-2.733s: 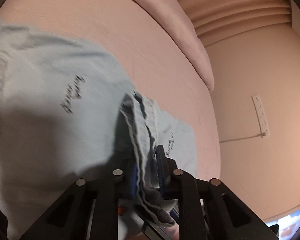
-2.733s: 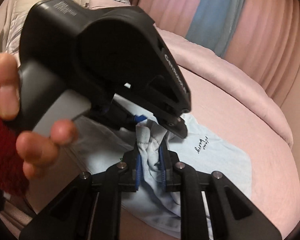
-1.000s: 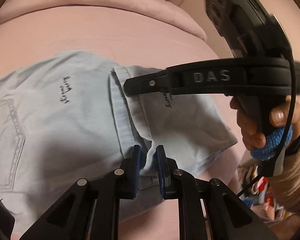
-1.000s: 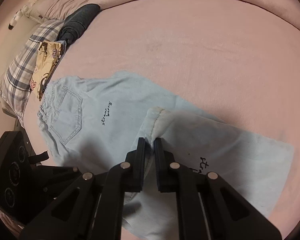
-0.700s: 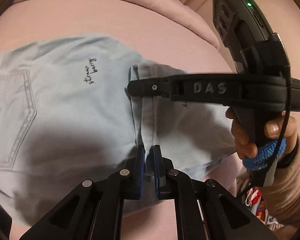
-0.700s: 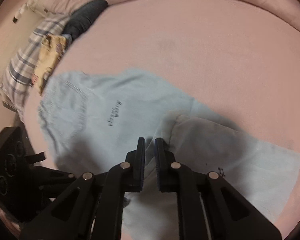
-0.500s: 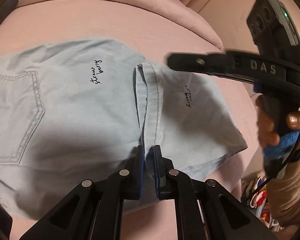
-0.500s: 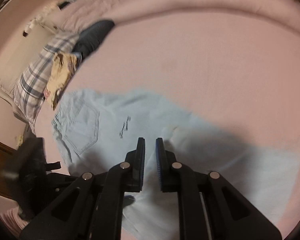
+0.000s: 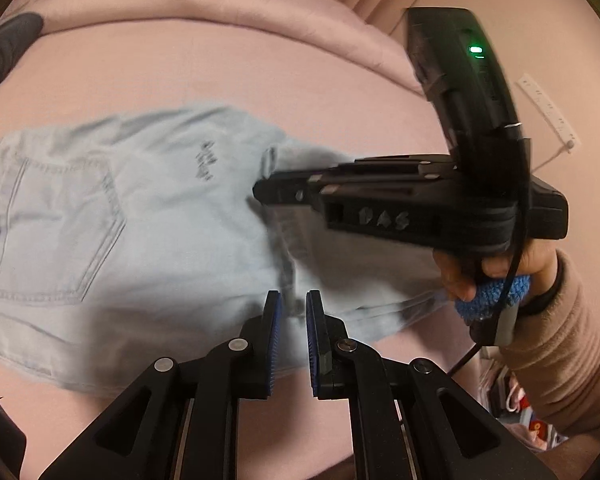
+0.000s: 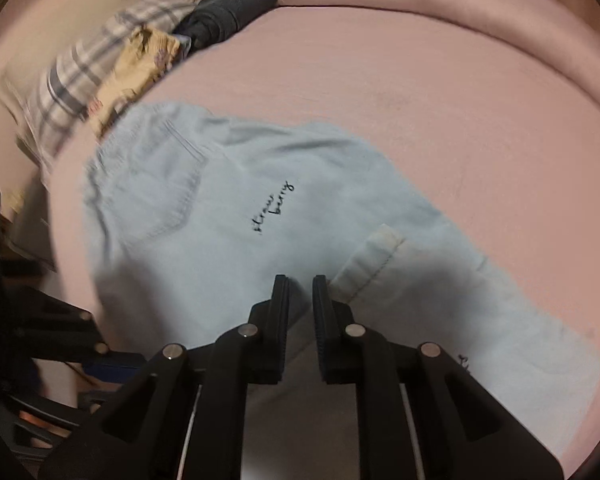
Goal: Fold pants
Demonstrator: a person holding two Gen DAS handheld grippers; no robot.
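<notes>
My pants (image 10: 228,240) lie on the bed (image 10: 440,100), cuffs folded up once. Left tool (image 9: 290,312) and right tool (image 10: 300,300) released; another fold seems left.

Both fisheye views are dim and warm-tinted, with straight lines bowing and black vignette at the corners. The pale blue denim pants (image 9: 112,220) smear with motion blur in the left view, and the plaid pillow (image 10: 80,92) streaks in the right. Soft grey shadows pool on the denim below each black two-finger tool.
</notes>
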